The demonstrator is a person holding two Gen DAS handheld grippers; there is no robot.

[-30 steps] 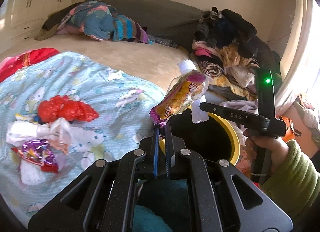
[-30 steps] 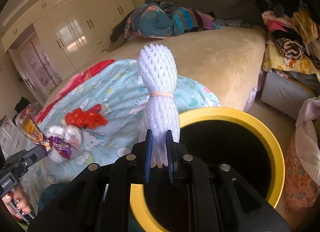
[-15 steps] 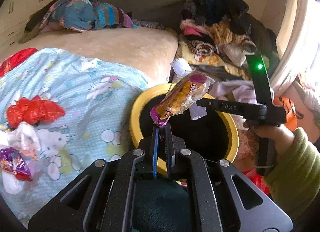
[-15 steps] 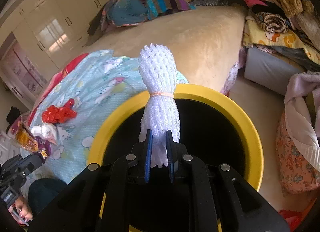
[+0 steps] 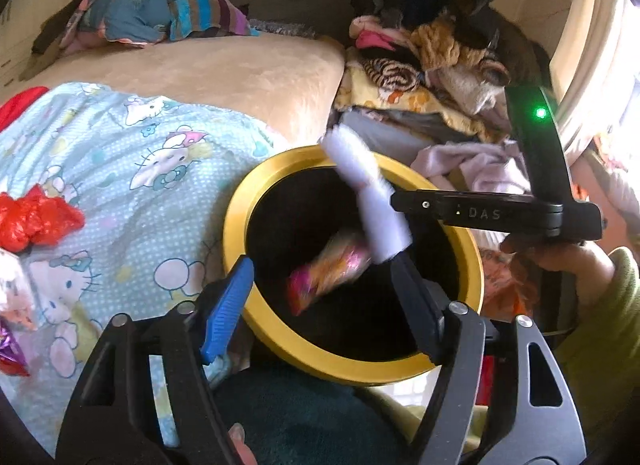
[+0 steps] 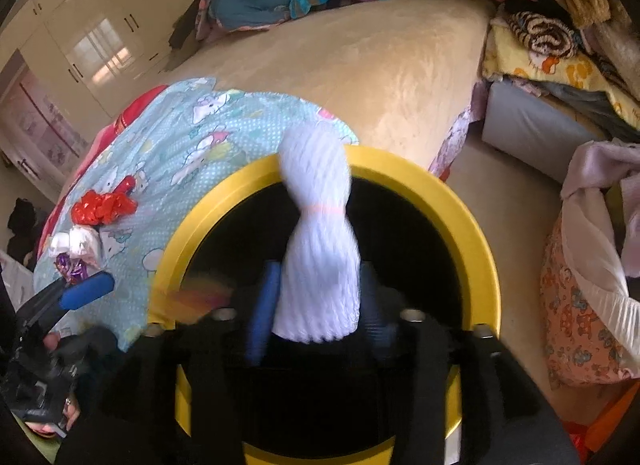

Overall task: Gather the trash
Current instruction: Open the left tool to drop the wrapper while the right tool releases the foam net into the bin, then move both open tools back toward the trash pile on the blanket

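foam net (image 6: 318, 261) loose between just-opened right jaws

Daylight floods in from the far right, blowing out the window edge (image 5: 624, 77) and glaring off the wardrobe doors (image 6: 100, 53). The falling foam net (image 6: 320, 249) and snack wrapper (image 5: 328, 269) smear with motion blur; fisheye corners go black.

Beige bed (image 6: 380, 65), cream wardrobes (image 6: 100, 37), piled clothes (image 5: 432, 49), bright daylight at right
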